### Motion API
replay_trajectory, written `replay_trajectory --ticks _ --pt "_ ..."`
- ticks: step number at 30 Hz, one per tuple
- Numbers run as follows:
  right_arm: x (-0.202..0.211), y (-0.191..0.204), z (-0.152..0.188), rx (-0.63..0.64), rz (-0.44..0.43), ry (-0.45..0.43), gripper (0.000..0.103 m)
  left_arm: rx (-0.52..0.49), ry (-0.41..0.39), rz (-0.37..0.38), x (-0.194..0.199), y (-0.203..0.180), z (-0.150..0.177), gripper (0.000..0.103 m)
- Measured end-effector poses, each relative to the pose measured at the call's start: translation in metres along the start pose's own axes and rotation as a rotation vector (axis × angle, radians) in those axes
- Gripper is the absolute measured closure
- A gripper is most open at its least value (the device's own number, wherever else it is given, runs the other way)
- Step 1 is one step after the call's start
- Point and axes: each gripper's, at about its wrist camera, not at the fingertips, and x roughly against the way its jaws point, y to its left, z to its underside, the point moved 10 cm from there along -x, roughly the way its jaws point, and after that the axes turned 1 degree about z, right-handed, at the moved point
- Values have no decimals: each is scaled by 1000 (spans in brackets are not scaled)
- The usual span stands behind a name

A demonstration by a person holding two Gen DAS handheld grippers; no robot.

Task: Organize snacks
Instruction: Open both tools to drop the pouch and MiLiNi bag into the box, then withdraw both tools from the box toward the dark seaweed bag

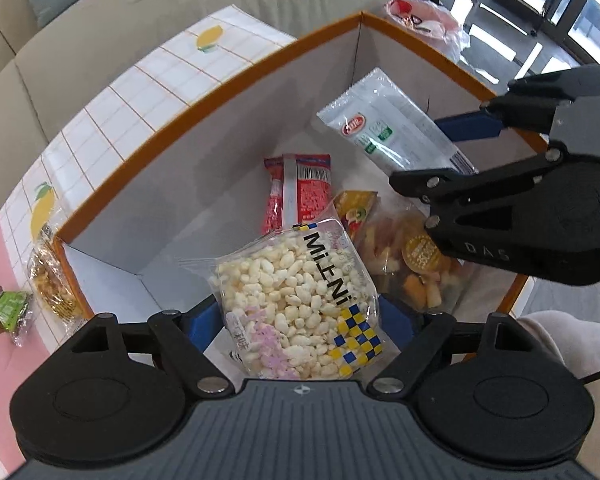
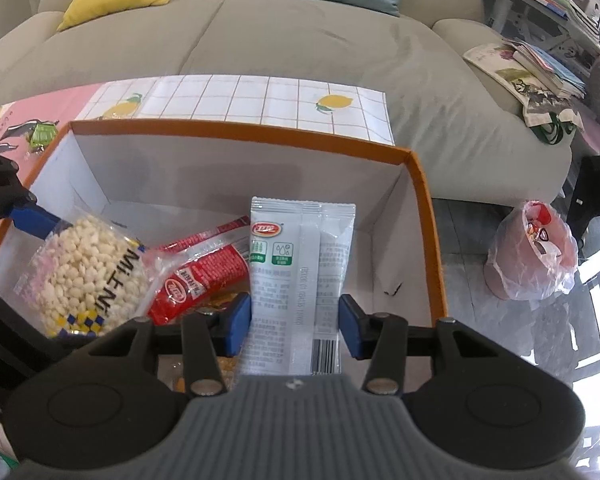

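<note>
An orange-rimmed white box (image 1: 220,92) (image 2: 240,130) stands on the table. Inside lie a red packet (image 1: 304,192) (image 2: 204,276) and a clear bag of fruit pieces (image 1: 404,268). A clear bag of white puffed rice (image 1: 292,292) (image 2: 92,280) sits between the wide-spread fingers of my left gripper (image 1: 300,318), whose pads stand just off its edges. One blue finger (image 2: 36,216) of that gripper shows in the right wrist view. My right gripper (image 2: 294,322) (image 1: 424,152) is shut on a white and green packet (image 2: 300,264) (image 1: 380,132), held over the box's right half.
A lemon-print gridded cloth (image 1: 160,80) (image 2: 260,100) covers the table. Left of the box lie a clear-wrapped golden snack (image 1: 52,280) and a green sweet (image 1: 10,308) (image 2: 42,134). A beige sofa (image 2: 300,40) stands behind, a pink plastic bag (image 2: 532,252) on the floor.
</note>
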Motion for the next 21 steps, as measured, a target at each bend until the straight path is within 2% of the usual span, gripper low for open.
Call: replay_trajectory --ticks 6,10,13,17,21 --pt "-2 2 2 -1 0 14 56 -11 -53 -9 6 0 -6 0" --pt "2 3 0 6 1 6 49 -2 -79 -6 12 2 -6 0" --pt "8 4 -2 9 -5 -3 37 -3 -105 -8 21 3 -6 0" --pt "19 0 -6 -13 -1 -21 35 6 -139 6 36 3 -7 0" --pt "30 -8 -7 -107 -2 -33 30 26 -190 26 53 1 -10 0"
